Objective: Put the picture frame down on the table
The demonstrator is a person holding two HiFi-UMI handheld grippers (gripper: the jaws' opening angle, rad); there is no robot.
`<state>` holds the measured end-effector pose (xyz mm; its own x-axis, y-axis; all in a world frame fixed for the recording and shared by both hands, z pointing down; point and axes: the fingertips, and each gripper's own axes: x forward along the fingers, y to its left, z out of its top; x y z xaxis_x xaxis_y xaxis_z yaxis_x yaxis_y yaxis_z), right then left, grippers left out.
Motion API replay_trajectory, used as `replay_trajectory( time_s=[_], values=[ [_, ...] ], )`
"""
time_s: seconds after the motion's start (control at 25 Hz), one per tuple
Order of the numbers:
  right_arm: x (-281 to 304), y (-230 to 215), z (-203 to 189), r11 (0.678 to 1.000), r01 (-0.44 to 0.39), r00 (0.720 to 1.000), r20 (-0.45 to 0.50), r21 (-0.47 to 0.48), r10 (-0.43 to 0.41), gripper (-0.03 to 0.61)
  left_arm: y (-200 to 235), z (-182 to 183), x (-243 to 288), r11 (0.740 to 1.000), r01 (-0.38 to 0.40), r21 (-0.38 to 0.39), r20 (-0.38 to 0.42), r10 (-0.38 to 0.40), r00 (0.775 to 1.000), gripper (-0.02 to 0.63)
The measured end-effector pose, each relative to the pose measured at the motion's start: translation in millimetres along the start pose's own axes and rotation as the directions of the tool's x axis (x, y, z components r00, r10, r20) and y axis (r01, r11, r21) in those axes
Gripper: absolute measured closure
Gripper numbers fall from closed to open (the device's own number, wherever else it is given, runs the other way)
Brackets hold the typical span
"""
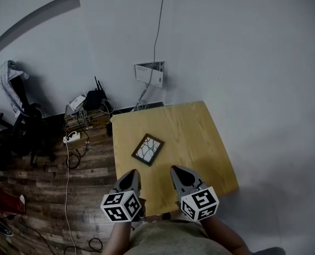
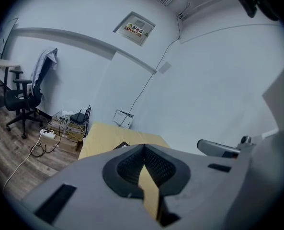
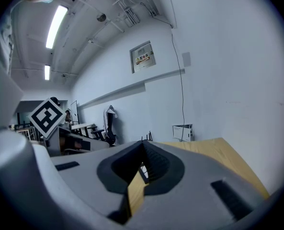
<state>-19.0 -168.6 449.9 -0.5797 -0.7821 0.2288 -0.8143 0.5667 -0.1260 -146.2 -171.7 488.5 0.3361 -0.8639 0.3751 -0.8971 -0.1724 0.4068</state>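
A small dark picture frame (image 1: 147, 149) lies flat on the light wooden table (image 1: 199, 137), near its middle and turned at an angle. My left gripper (image 1: 134, 174) is shut and holds nothing, hovering over the table's near edge, short of the frame. My right gripper (image 1: 176, 170) is beside it, also shut with nothing in it. In the left gripper view the jaws (image 2: 144, 150) meet at the tips and a corner of the frame (image 2: 122, 145) peeks above them. In the right gripper view the closed jaws (image 3: 142, 145) hide most of the frame.
A grey wall runs close behind and to the right of the table, with a white box (image 1: 151, 73) and a cable on it. Left of the table are a low stand with a router (image 1: 93, 99), a power strip (image 1: 72, 137) and an office chair (image 1: 19, 126) on wood flooring.
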Motion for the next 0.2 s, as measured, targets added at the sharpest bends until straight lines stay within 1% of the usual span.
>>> replay_trajectory(
  time_s=[0.2],
  values=[
    [1.3,-0.6,3.3,1.000,-0.003,1.000,0.003,-0.005,0.003,0.578,-1.3,3.7,0.6,1.000,0.008,-0.008,0.002,-0.008,1.000,0.611]
  ],
)
